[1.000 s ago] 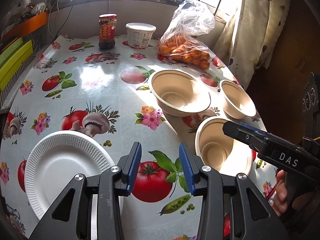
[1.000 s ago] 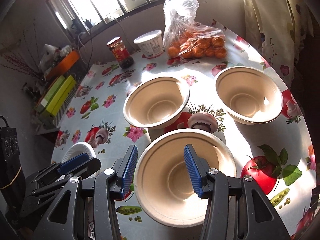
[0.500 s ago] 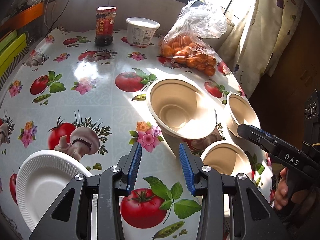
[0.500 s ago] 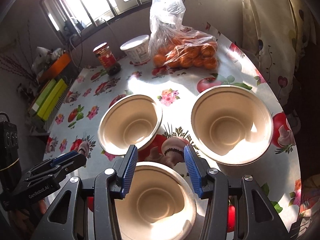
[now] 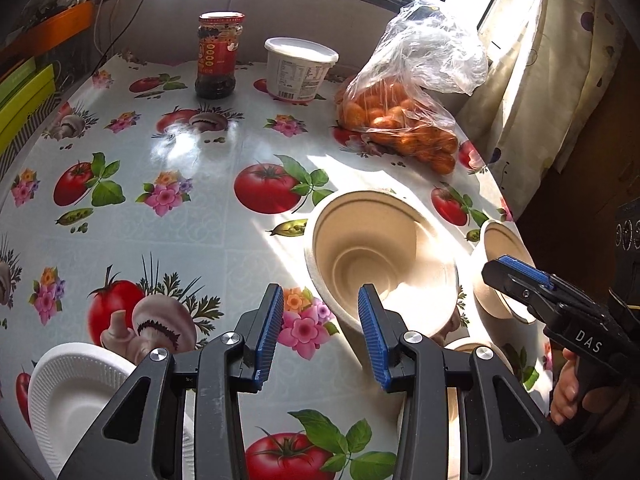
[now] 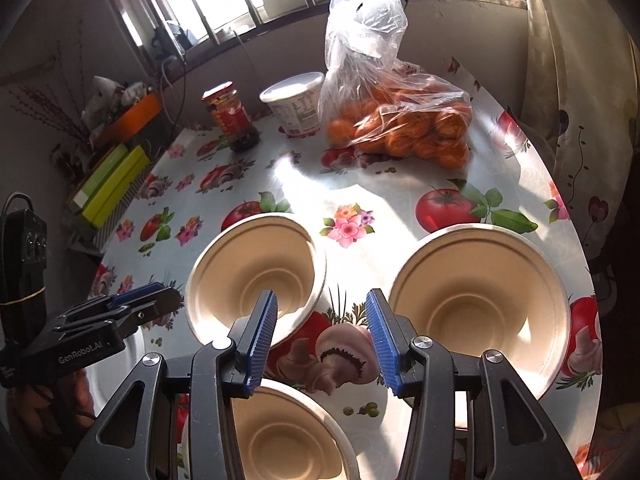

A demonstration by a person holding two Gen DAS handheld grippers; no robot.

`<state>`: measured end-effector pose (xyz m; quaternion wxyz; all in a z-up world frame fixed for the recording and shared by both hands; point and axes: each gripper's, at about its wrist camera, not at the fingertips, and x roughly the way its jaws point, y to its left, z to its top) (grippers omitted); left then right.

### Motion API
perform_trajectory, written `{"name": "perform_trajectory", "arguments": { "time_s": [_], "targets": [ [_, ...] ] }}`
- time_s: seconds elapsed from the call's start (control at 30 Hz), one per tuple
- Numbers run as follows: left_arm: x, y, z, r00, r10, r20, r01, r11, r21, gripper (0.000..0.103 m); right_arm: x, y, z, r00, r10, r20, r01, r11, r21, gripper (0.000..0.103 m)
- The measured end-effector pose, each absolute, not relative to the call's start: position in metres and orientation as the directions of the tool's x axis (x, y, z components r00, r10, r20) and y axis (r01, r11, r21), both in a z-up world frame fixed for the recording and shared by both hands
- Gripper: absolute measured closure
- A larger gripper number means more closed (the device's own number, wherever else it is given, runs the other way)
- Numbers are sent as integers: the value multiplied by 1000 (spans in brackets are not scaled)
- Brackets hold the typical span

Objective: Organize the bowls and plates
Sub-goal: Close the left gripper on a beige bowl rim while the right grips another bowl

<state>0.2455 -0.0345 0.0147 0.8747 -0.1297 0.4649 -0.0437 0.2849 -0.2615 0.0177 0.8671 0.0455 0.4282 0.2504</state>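
Observation:
Three beige paper bowls stand on the patterned tablecloth: a middle bowl (image 5: 380, 260) (image 6: 256, 276), a right bowl (image 6: 480, 308) (image 5: 500, 276) near the table's edge, and a near bowl (image 6: 280, 440) under my right gripper's fingers. A white paper plate (image 5: 72, 400) lies at the lower left of the left wrist view. My left gripper (image 5: 320, 336) hovers open over the cloth, just left of the middle bowl's near rim, holding nothing. My right gripper (image 6: 322, 340) (image 5: 516, 276) hangs between the bowls, its jaws closing, nothing between them. The left gripper (image 6: 148, 300) shows at that view's left.
At the back by the window stand a red-labelled jar (image 5: 220, 56), a white lidded tub (image 5: 300, 68) and a plastic bag of oranges (image 5: 400, 120). A curtain (image 5: 560, 80) hangs past the table's right edge. Green boxes (image 6: 112, 184) sit off the left side.
Both grippers have moved forward over the table toward the window. The near bowl slid under the right gripper, and the plate dropped into the left view's lower corner.

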Motion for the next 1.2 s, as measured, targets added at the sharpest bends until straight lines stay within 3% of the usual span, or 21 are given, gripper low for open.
{"name": "perform_trajectory", "arguments": {
  "time_s": [0.77, 0.87, 1.2],
  "targets": [
    [262, -44, -6, 539, -224, -812, -58, 952, -300, 63, 306, -247, -12, 429, 528, -733, -432, 833, 347, 81],
    [263, -45, -6, 539, -220, -813, -57, 954, -296, 71, 306, -248, -13, 427, 530, -733, -428, 832, 353, 84],
    [263, -46, -5, 548, -233, -804, -51, 950, -309, 82, 305, -249, -13, 435, 535, -724, -415, 833, 366, 87]
  ]
}}
